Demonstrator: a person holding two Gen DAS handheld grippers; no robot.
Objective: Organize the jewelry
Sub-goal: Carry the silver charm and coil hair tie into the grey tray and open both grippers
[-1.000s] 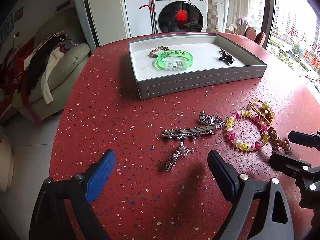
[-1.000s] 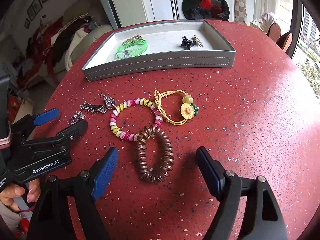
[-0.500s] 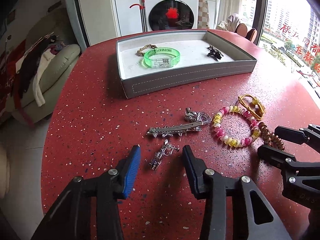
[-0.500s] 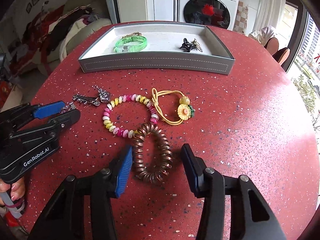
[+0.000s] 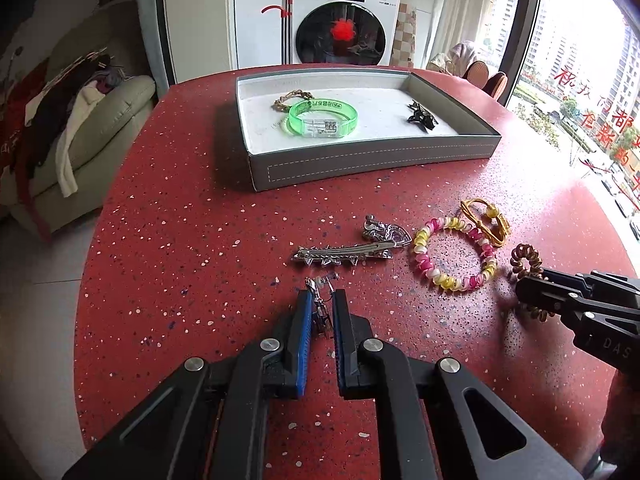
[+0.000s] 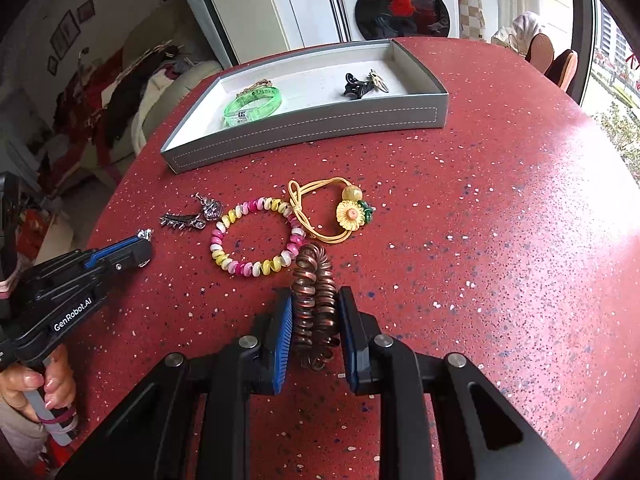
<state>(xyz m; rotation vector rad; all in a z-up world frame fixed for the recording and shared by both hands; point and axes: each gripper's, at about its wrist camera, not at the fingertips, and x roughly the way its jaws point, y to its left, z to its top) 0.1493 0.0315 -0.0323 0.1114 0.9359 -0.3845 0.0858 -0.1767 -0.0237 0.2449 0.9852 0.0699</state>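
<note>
On the red speckled table, my left gripper [image 5: 322, 300] is closing on a small silver earring [image 5: 320, 310], whose top pokes out past the fingertips. In the right wrist view my right gripper [image 6: 316, 308] is closing on a copper spiral hair tie [image 6: 314, 280], squeezing it narrow between the blue pads. Between the two grippers lie a silver spiked hair clip [image 5: 344, 254], a silver heart pendant [image 5: 384, 232], a pink and yellow bead bracelet [image 5: 456, 256] and a yellow cord band with a flower [image 6: 348, 212]. The grey tray [image 5: 360, 162] stands farther back.
The tray holds a green bangle [image 5: 322, 118], a gold chain [image 5: 288, 100] and a black claw clip [image 5: 422, 116]. A sofa with clothes [image 5: 80, 120] stands left of the table, a washing machine [image 5: 340, 28] behind it. A hand [image 6: 36, 384] holds the left gripper's handle.
Both grippers went from wide open to closed: the left around the silver earring, the right around the copper hair tie, now squashed. Both views have shifted slightly.
</note>
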